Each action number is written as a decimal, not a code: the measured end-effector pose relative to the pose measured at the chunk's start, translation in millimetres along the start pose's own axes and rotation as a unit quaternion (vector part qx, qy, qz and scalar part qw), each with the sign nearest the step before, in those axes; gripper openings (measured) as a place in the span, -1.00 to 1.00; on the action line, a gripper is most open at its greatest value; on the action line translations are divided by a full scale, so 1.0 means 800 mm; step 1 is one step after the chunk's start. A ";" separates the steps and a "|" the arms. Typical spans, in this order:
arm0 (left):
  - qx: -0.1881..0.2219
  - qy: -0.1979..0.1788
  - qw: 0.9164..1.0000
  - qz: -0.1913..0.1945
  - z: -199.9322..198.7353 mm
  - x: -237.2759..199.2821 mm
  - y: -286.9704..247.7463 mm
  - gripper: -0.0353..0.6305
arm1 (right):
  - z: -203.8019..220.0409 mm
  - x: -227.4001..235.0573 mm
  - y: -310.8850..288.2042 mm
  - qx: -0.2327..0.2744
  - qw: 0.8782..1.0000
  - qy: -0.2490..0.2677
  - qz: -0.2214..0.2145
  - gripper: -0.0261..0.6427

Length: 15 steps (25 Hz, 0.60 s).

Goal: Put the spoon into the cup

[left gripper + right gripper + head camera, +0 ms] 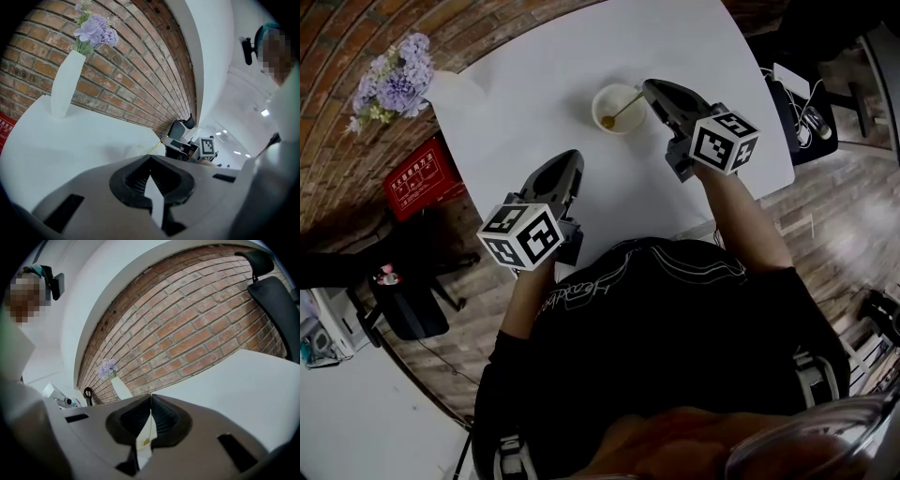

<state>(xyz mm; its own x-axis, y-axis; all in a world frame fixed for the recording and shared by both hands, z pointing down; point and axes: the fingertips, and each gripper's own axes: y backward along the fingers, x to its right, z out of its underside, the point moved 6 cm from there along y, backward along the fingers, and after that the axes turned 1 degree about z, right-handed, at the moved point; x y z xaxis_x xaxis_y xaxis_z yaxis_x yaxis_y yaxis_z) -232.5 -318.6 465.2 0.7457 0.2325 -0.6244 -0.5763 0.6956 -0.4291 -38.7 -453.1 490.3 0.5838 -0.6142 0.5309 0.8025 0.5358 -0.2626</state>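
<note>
Since the right gripper (651, 94) pinches the spoon (623, 110) by its handle end with the bowl already inside the cup (598, 98), let the handle lean on the rim before opening. The left gripper (570, 156) hangs closed and empty, aside.

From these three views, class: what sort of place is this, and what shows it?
Probably an office or studio workroom rather than a home: a bare white table beside a brick wall, a black office chair close by, and a desk with cables and devices on the wood floor.
</note>
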 end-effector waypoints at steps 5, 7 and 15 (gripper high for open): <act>-0.001 0.001 1.000 0.000 0.002 0.001 -0.001 -0.88 | 0.005 0.005 -0.001 -0.002 1.000 -0.004 0.000 -0.93; -0.002 0.001 1.000 0.001 0.003 0.001 0.000 -0.88 | 0.006 0.007 -0.002 -0.002 1.000 -0.007 0.000 -0.93; -0.005 -0.002 1.000 -0.002 0.005 0.000 0.003 -0.88 | 0.010 0.018 -0.004 -0.011 1.000 -0.003 0.002 -0.92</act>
<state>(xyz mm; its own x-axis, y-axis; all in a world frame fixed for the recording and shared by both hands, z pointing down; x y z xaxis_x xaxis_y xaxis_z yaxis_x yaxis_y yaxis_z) -232.7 -314.6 466.8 0.7495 0.2319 -0.6200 -0.5759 0.6902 -0.4380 -34.2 -458.7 505.4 0.5870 -0.6078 0.5348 0.8021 0.5262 -0.2823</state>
